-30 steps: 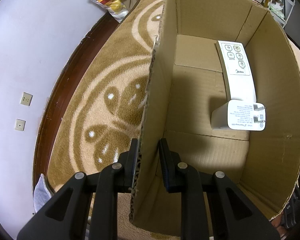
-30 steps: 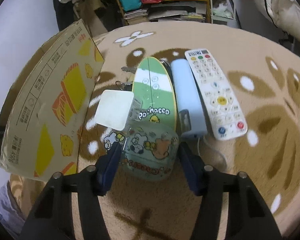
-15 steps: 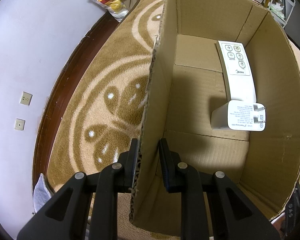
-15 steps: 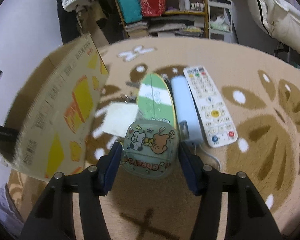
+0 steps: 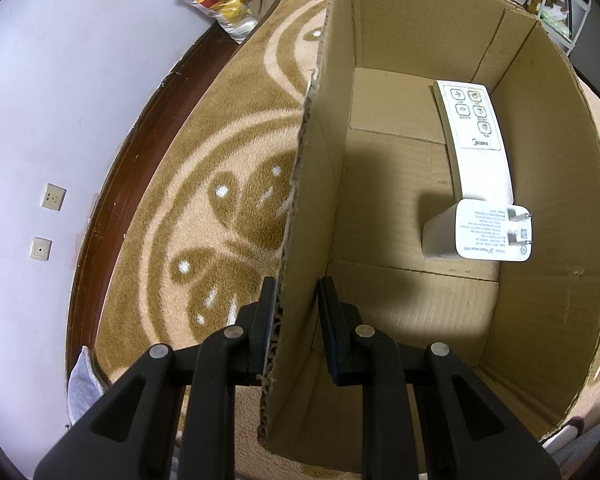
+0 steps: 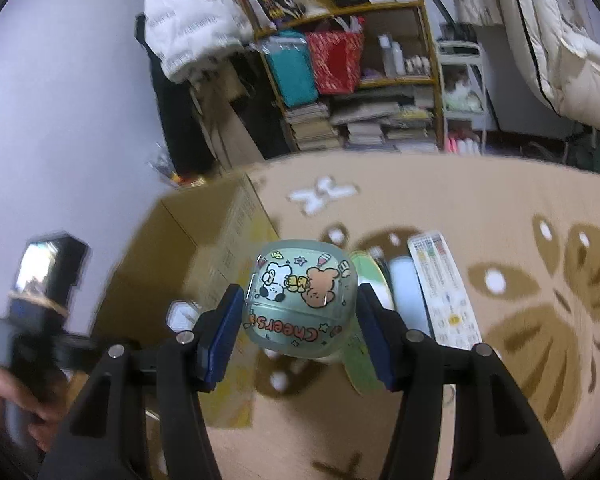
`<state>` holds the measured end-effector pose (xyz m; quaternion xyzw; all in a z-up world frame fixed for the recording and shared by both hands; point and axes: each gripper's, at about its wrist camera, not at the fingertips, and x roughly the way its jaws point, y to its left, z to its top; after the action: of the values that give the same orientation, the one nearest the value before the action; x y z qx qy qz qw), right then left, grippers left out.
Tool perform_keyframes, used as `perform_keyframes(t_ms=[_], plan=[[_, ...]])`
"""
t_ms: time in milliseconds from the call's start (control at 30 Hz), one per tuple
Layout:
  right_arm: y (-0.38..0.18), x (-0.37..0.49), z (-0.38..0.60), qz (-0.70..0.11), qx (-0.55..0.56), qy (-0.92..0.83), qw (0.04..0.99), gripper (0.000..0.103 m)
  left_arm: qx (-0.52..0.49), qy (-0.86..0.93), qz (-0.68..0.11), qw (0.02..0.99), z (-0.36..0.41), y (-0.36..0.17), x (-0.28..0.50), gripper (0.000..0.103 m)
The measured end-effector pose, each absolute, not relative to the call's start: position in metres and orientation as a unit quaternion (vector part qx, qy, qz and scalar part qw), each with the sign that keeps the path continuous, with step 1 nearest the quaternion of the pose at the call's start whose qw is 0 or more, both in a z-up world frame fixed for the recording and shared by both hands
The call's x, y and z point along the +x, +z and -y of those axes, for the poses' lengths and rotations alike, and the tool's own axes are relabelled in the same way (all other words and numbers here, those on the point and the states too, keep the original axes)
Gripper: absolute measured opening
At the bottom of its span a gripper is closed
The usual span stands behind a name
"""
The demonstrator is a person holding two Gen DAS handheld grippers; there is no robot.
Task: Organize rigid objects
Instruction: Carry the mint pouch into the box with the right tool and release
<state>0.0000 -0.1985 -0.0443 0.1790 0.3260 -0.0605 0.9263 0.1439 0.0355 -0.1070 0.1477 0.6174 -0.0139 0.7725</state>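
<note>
My left gripper (image 5: 296, 312) is shut on the near left wall of the open cardboard box (image 5: 312, 184). Inside the box lie a white Midea remote (image 5: 476, 140) and a white charger plug (image 5: 480, 232). My right gripper (image 6: 300, 320) is shut on a pale green case with cartoon stickers (image 6: 300, 300) and holds it above the rug. The box also shows in the right wrist view (image 6: 204, 248), to the left of the case. A green-and-white case (image 6: 370, 276), a light blue item (image 6: 404, 292) and a white button remote (image 6: 444, 288) lie on the rug beyond.
The brown patterned rug (image 5: 228, 184) borders a dark wooden floor strip and white wall (image 5: 60, 92). The hand holding the left gripper's handle (image 6: 32, 344) is at the left. Shelves with books and bags (image 6: 340, 92) and bedding (image 6: 560, 52) stand at the back.
My right gripper has lifted the stickered case off the rug and tilted up, so the room's shelves come into view. The left gripper and the box have stayed still.
</note>
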Motion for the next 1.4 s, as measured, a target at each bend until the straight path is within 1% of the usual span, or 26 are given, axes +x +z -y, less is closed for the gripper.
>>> perform_keyframes(t_ms=[267, 433, 533, 933, 1200, 1400], plan=[[0.002, 0.03, 0.179, -0.288, 0.145, -0.019, 0.946, 0.061, 0.15, -0.014, -0.617, 0.772, -0.035, -0.108, 0.144, 0.02], [0.013, 0.048, 0.164, -0.283, 0.137, 0.002, 0.949, 0.061, 0.149, -0.014, -0.618, 0.772, -0.035, -0.108, 0.144, 0.02], [0.008, 0.058, 0.156, -0.29, 0.133, 0.012, 0.948, 0.061, 0.148, -0.014, -0.618, 0.772, -0.035, -0.108, 0.144, 0.02], [-0.042, 0.076, 0.147, -0.34, 0.159, 0.047, 0.926, 0.061, 0.146, -0.016, -0.619, 0.771, -0.036, -0.109, 0.144, 0.02], [-0.056, 0.079, 0.146, -0.353, 0.153, 0.054, 0.921, 0.061, 0.154, -0.014, -0.618, 0.771, -0.032, -0.11, 0.144, 0.02], [-0.047, 0.072, 0.153, -0.34, 0.152, 0.046, 0.927, 0.061, 0.157, -0.013, -0.616, 0.772, -0.031, -0.109, 0.144, 0.02]])
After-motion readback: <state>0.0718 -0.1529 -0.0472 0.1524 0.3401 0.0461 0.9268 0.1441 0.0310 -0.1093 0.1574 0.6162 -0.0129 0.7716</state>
